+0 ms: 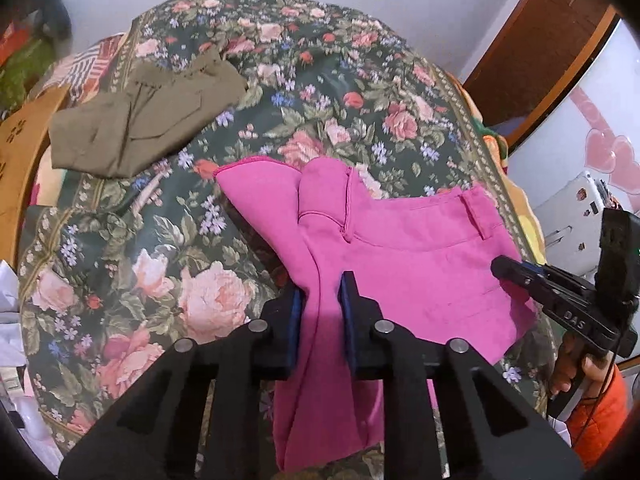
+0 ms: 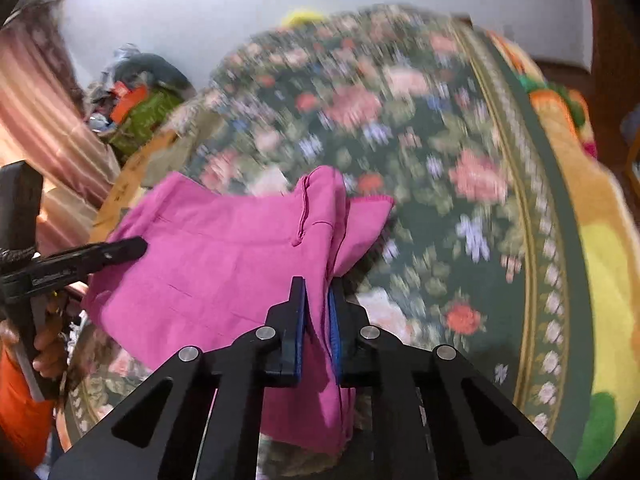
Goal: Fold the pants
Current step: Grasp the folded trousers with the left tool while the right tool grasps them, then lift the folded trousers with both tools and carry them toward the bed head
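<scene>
- The only readable writing is "DAS", in pale letters on the side of the other gripper seen at the right edge of the left wrist view; a pale label on the gripper at the left edge of the right wrist view is too blurred to read.
- One pair of pink pants (image 1: 400, 248) hangs lifted over the bed, its waistband and one belt loop visible, legs drooping toward the cameras.
- Two grippers are at work. The left gripper (image 1: 322, 304) is clenched on a bunched fold of the pink cloth between its blue pads.
- The right gripper (image 2: 317, 308) is likewise clamped tight on a fold of the same pants (image 2: 224, 264).
- One floral bedspread (image 1: 160, 240), dark green with pink roses, covers the bed; it is motion-blurred in the right wrist view.
- One olive-brown garment (image 1: 140, 124) lies folded on the bedspread, well apart from the pants.
- An orange sleeve (image 1: 596, 412) shows beside one gripper handle.
</scene>
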A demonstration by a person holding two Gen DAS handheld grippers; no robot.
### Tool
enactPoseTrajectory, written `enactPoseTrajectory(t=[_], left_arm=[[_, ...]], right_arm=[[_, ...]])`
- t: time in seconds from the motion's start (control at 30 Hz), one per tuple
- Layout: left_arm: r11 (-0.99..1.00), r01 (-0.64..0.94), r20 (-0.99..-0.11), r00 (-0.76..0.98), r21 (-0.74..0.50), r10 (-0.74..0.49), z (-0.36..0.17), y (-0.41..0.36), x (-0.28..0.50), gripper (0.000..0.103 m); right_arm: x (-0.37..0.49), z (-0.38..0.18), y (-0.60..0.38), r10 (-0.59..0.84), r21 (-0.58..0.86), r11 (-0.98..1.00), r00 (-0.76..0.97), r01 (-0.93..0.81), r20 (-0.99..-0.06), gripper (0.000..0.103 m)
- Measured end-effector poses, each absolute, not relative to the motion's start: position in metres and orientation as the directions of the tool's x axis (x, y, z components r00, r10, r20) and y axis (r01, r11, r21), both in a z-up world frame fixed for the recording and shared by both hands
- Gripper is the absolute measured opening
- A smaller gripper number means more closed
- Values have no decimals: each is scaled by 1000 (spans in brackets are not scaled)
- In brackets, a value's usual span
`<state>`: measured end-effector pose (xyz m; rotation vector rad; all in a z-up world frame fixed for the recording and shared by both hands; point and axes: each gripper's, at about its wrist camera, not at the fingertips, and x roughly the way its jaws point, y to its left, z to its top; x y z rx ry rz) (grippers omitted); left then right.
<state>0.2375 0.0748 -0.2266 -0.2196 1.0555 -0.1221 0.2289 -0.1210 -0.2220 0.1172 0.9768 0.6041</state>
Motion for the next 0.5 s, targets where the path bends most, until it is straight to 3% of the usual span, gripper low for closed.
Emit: enactPoseTrajectory(t=[0.27, 0.5], left_arm=[[988, -18, -794, 598, -151, -110, -184, 92, 228, 17], [988, -86, -742, 669, -129, -39, -157, 145, 241, 17]], right_arm=[[225, -170, -82, 540, 251, 805, 487, -538, -686, 9], [249, -147, -32, 572, 240, 780, 504, -578, -646, 9]])
